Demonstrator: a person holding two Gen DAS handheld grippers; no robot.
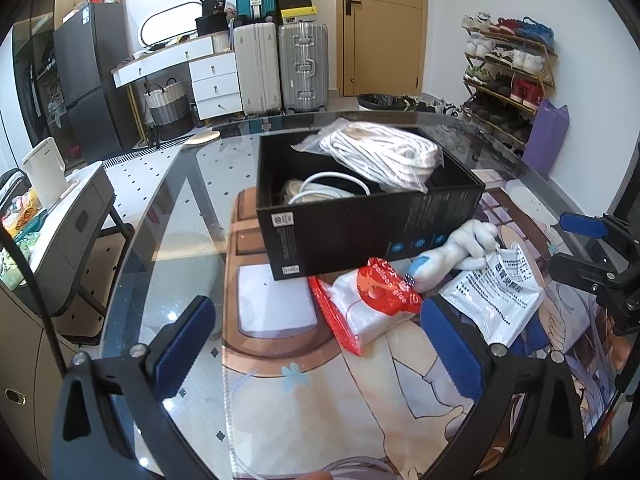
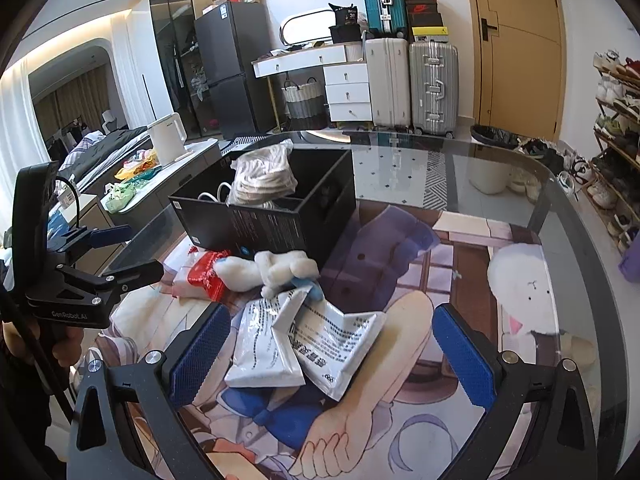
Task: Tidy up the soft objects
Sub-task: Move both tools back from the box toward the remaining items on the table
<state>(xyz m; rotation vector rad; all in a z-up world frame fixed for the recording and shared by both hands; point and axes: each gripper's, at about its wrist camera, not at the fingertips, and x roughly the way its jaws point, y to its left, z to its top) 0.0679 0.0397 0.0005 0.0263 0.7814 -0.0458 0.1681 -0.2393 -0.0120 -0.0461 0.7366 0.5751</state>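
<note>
Sorting was midway: both grippers, left gripper (image 1: 316, 356) and right gripper (image 2: 332, 354), had jaws open and empty, so the next move apparently called for closing on a white packet (image 2: 304, 344) and lifting it into the black box (image 1: 372, 216).

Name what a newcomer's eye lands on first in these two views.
Probably the black box in the middle of the glass table, with a bagged white rope bundle sticking out of its top. Next, the loose pile at the box's near side: a red-and-white packet, a white plush toy and white printed pouches on the anime-print mat. Both tongs, left and right, hang open and empty.
</note>
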